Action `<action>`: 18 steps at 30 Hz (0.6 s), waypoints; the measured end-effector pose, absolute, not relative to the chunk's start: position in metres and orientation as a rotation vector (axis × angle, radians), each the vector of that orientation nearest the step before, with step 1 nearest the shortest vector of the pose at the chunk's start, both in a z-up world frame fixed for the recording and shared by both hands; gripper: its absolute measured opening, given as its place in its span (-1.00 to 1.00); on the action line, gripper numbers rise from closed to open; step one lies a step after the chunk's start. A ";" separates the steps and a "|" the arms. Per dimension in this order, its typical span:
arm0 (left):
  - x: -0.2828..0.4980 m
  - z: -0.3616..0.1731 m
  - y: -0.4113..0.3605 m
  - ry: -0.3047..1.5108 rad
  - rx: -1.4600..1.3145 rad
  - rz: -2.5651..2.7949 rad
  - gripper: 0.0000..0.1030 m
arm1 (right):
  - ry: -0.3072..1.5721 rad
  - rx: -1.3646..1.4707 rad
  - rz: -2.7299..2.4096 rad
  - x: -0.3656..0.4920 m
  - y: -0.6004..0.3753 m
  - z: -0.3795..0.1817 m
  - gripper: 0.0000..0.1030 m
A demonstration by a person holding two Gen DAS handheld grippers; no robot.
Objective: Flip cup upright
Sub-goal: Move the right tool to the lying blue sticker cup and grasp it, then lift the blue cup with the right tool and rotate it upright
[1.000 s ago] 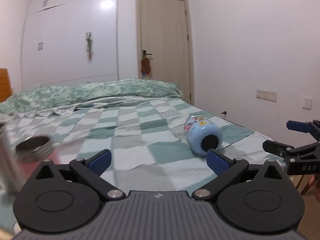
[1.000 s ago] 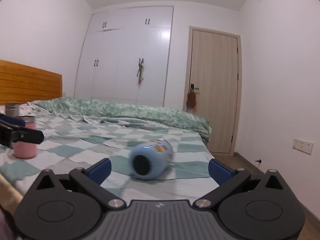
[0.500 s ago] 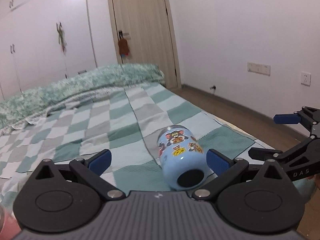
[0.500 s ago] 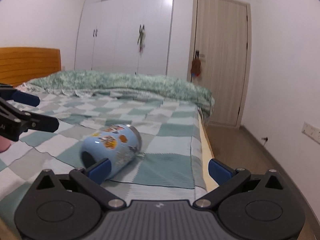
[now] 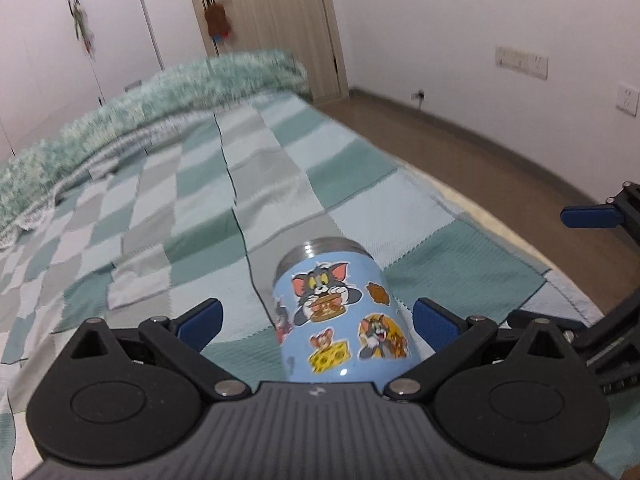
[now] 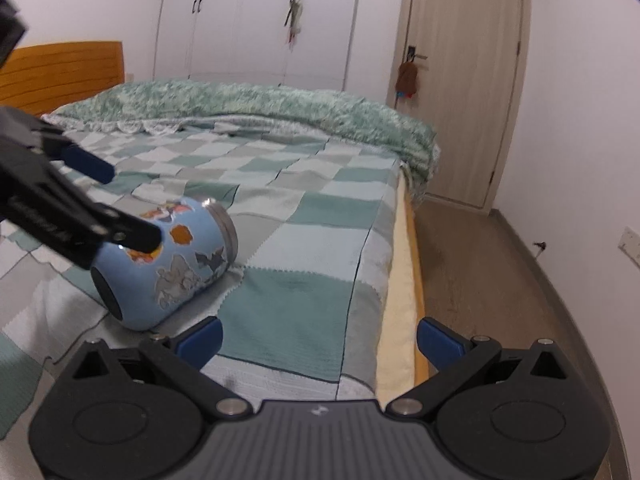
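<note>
Left wrist view: the left gripper (image 5: 316,322) is closing in on the blue cup (image 5: 340,316), which half a second ago lay ahead of the fingertips and is now lying on its side between the wide-spread jaws, steel rim pointing away, on the checked blanket (image 5: 160,216). Nothing is gripped yet.

Right wrist view: the right gripper (image 6: 318,338) is hanging wide and empty, the cup (image 6: 168,264) off to its left, so the left one is likely taking the grasp.

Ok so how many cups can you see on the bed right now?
1. The blue cartoon-sticker cup lies on its side on the checked blanket, between the left gripper fingers, near the bed's floor-side edge. Others may sit outside these views.
</note>
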State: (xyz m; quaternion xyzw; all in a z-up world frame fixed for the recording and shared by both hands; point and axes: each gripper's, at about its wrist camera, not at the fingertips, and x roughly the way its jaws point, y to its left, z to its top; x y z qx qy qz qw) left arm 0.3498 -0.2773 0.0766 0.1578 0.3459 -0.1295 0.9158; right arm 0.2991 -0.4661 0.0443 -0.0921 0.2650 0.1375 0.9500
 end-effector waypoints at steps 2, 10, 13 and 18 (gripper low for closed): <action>0.363 0.069 -0.282 0.761 0.327 -0.250 1.00 | 0.552 -0.210 0.282 0.305 -0.464 0.040 1.00; 0.393 0.045 -0.282 0.944 0.237 -0.255 0.72 | 0.566 -0.230 0.311 0.326 -0.463 0.027 1.00; 0.392 0.045 -0.283 0.945 0.231 -0.248 0.71 | 0.566 -0.228 0.322 0.327 -0.463 0.026 1.00; 0.386 0.050 -0.281 0.940 0.229 -0.247 0.70 | 0.566 -0.232 0.331 0.322 -0.460 0.027 1.00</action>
